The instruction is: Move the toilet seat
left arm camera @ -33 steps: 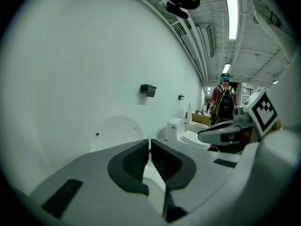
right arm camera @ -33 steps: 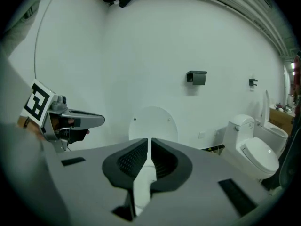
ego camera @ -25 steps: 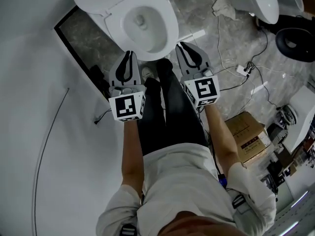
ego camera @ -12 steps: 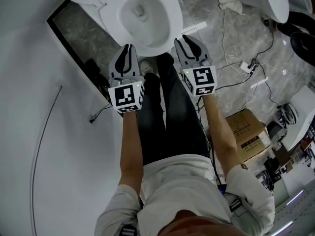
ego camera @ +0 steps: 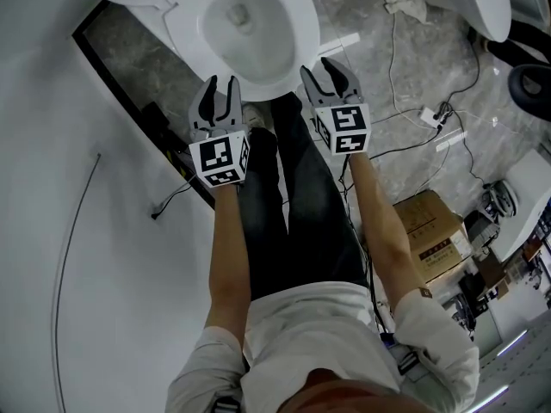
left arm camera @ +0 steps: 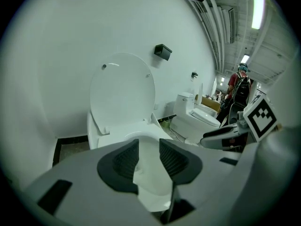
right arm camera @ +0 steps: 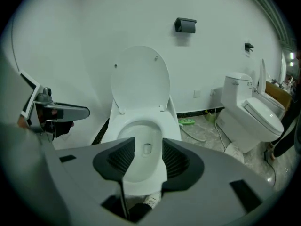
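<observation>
From above, the person stands in front of the toilet. The toilet seat (ego camera: 291, 57) lies flat on the bowl. The left gripper (ego camera: 218, 83) and the right gripper (ego camera: 328, 64) point at its front edge, one on each side.

In the left gripper view, the left gripper (left arm camera: 148, 145) has just been opening. Its jaws are a little apart and hold nothing. The front of the seat (left arm camera: 150, 178) shows in the gap. The lid (left arm camera: 122, 88) stands up.

In the right gripper view, the right gripper (right arm camera: 148, 147) has just been opening too. It is about half open and holds nothing. The seat (right arm camera: 171, 128) lies flat just ahead, below the raised lid (right arm camera: 140, 76).
</observation>
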The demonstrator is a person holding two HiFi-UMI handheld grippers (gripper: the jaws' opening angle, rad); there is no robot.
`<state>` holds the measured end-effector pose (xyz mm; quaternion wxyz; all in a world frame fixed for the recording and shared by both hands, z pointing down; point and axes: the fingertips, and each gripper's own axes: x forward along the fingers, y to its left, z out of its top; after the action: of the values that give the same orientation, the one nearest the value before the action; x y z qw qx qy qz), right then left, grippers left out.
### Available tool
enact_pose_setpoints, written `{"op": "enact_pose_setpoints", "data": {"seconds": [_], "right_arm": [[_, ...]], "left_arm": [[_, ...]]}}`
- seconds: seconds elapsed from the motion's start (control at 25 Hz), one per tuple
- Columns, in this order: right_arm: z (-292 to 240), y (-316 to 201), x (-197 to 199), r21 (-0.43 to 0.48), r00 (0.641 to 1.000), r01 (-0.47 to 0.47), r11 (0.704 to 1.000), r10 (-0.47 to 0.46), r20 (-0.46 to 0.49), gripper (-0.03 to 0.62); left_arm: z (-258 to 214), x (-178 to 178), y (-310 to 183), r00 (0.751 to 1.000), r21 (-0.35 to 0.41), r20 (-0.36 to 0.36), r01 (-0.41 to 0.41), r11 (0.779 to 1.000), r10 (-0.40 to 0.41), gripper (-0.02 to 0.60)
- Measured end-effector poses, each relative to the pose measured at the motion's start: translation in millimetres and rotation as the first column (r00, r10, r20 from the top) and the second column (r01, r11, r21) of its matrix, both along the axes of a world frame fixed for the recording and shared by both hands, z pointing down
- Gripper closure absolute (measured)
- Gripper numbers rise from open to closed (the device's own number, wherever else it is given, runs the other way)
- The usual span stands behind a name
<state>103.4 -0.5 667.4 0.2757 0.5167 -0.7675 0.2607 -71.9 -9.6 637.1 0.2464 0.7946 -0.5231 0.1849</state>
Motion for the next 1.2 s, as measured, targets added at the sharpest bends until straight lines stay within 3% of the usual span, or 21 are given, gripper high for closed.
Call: {"op": "enact_pose_setpoints", "data": {"seconds": [0.64,1.2], "right_arm": [[101.2,9.2,13.8,-0.168,0.998,-0.057,0.984,0.052,-0.031,0.292],[153.7,22.7,19.8,-0.276,0.995,-0.098,0.956,0.095,-0.025,0.229]], "left_arm": [[108.0,-10.3,19.7,0.997,-0.184,0.045,0.066,0.981,-0.058,0.278],[176.7,-24.9,41.5,0.986,-0.337,0.083,0.164,0.927,-0.144,0.164]]}}
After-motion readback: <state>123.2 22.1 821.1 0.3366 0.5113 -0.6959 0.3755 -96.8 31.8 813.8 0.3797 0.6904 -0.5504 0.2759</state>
